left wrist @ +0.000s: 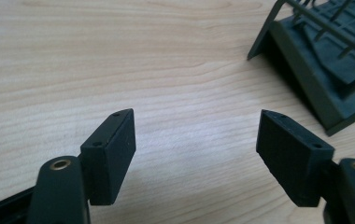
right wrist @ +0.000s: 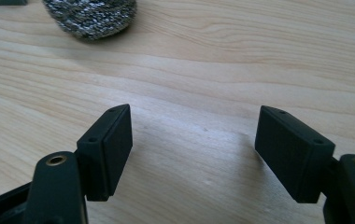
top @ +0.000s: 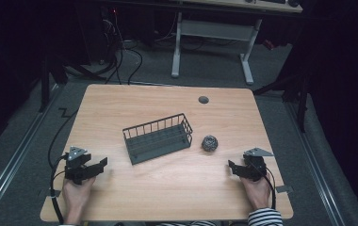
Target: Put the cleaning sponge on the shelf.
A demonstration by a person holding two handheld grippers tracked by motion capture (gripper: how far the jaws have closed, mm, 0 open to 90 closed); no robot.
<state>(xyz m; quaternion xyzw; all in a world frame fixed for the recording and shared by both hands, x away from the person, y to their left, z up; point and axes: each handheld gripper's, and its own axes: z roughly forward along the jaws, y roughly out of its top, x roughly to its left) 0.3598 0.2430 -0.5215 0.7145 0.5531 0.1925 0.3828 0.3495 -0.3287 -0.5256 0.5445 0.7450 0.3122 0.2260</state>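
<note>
A dark grey wire basket [top: 158, 137] stands in the middle of the wooden table [top: 167, 188], with nothing visible inside it. To its right lies a ball of steel wool [top: 209, 142]. My left gripper [top: 102, 164] rests low near the table's front left, held in a hand, its jaws wide apart with only bare wood between them [left wrist: 196, 135]; a corner of the basket [left wrist: 315, 60] lies ahead to its right. My right gripper [top: 230, 165] sits at the front right, jaws apart and empty [right wrist: 194, 135], the steel wool [right wrist: 91, 16] a short way ahead on its left.
A round grey cable grommet [top: 203, 99] sits near the table's far edge. Cables trail off the left side of the table. Beyond the table stand a white-legged desk [top: 215, 37] and floor cables.
</note>
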